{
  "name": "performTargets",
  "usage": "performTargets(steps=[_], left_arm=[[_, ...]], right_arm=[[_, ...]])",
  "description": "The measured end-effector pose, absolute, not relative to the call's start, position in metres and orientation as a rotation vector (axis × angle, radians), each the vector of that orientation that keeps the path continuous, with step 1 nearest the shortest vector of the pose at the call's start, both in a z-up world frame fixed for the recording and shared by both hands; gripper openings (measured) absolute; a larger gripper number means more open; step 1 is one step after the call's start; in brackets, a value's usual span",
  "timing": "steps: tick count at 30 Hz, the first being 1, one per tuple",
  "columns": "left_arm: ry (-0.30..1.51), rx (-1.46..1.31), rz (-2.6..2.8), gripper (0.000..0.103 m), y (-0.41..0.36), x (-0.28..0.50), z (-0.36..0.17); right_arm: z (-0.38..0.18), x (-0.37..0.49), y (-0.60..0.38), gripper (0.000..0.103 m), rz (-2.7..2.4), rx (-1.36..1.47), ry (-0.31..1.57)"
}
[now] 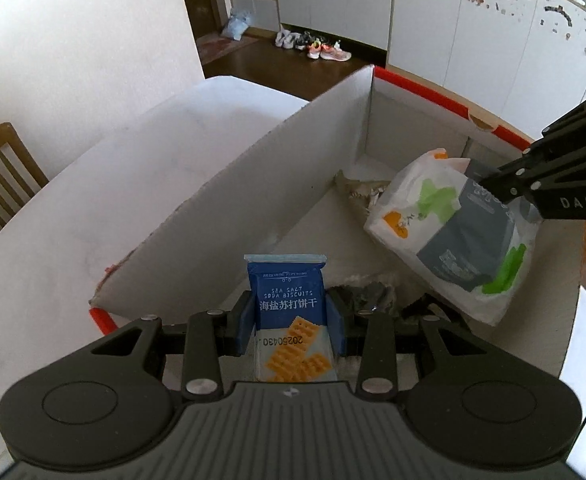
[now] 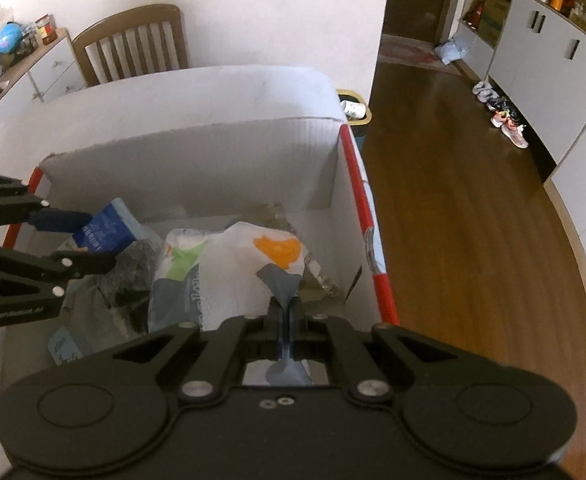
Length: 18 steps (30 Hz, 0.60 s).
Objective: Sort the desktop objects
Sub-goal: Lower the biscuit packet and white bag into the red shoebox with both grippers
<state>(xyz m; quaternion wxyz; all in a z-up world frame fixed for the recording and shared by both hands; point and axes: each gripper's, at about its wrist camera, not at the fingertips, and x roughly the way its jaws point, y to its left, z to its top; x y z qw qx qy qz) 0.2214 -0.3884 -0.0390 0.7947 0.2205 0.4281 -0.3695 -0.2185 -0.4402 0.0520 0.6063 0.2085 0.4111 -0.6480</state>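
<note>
My left gripper (image 1: 292, 320) is shut on a blue packet of sea salt soda biscuits (image 1: 287, 304) and holds it over the near end of a white cardboard box (image 1: 253, 184) with red edges. The packet also shows in the right wrist view (image 2: 103, 230). My right gripper (image 2: 287, 320) is shut on the edge of a white tissue pack (image 2: 229, 276) with grey, green and orange print. It holds the pack inside the box (image 2: 197, 164). In the left wrist view the tissue pack (image 1: 449, 232) hangs tilted from the right gripper (image 1: 493, 184).
The box stands on a white table (image 1: 93, 200). Crumpled wrappers (image 1: 361, 192) and dark packets (image 2: 121, 280) lie on the box floor. A wooden chair (image 2: 133, 44) stands behind the table. Wooden floor (image 2: 473, 220) lies to the right, with cupboards and shoes beyond.
</note>
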Motion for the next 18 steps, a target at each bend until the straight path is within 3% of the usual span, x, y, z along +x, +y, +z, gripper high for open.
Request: performTargets(steps=[9,18], left_arm=[[0.968,0.488,-0.8,0.037,-0.394,0.225,-0.048],[1.026,0.493,-0.823,0.036,-0.392,0.228,-0.057]], right_arm=[[0.036,-0.217,-0.437,0.003,-1.459,0.482,1.021],[0.037,-0.226,-0.434,0.014,-1.456,0.489,1.04]])
